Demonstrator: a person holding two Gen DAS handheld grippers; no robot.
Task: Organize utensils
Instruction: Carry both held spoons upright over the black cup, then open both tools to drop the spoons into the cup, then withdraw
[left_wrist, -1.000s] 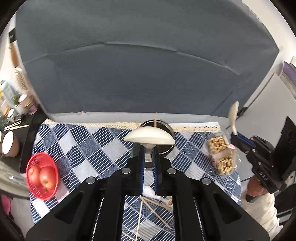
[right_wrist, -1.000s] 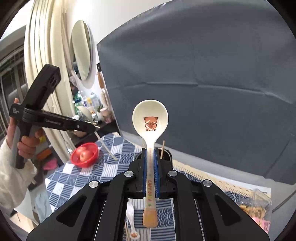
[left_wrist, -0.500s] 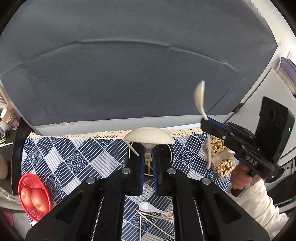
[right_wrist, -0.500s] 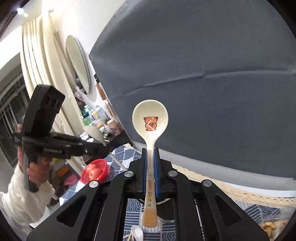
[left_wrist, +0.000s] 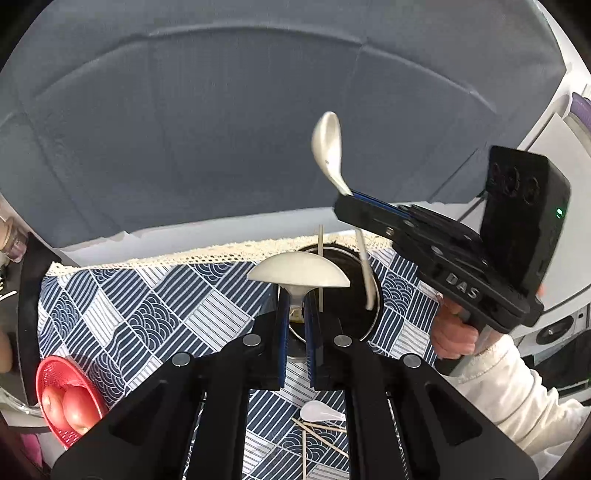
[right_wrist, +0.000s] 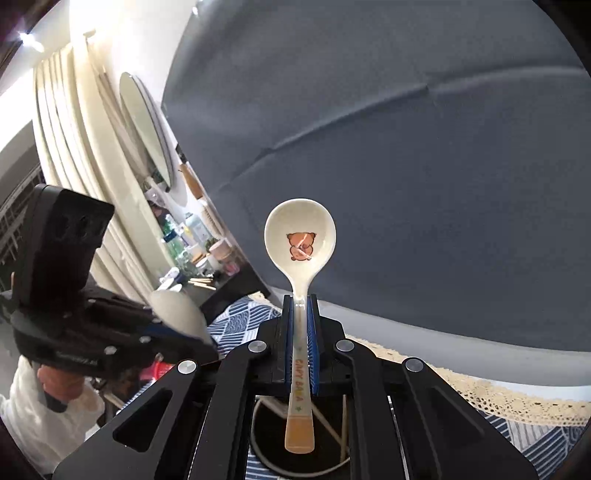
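My left gripper (left_wrist: 296, 297) is shut on the neck of a white spoon (left_wrist: 298, 273), whose bowl lies crosswise just past the fingertips. Behind it stands a dark round holder (left_wrist: 356, 314) with a chopstick (left_wrist: 320, 266) upright inside. My right gripper (left_wrist: 345, 203) comes in from the right, shut on a cream bear-print spoon (left_wrist: 327, 144). That spoon's bowl points up and its handle end hangs over the holder's mouth. In the right wrist view the right gripper (right_wrist: 300, 306) clamps the bear spoon (right_wrist: 300, 240) above the holder (right_wrist: 273, 435). The left gripper (right_wrist: 207, 341) shows at the left.
A small white spoon (left_wrist: 321, 411) and several loose chopsticks (left_wrist: 314, 435) lie on the blue patterned tablecloth (left_wrist: 155, 306) near me. A red basket of apples (left_wrist: 66, 395) sits at the left edge. A grey backdrop (left_wrist: 221, 129) rises behind the table.
Both grippers have sunk and closed in on the holder. The right gripper swung left in the left wrist view, bringing its spoon handle over the holder's mouth. Both grips are unchanged.
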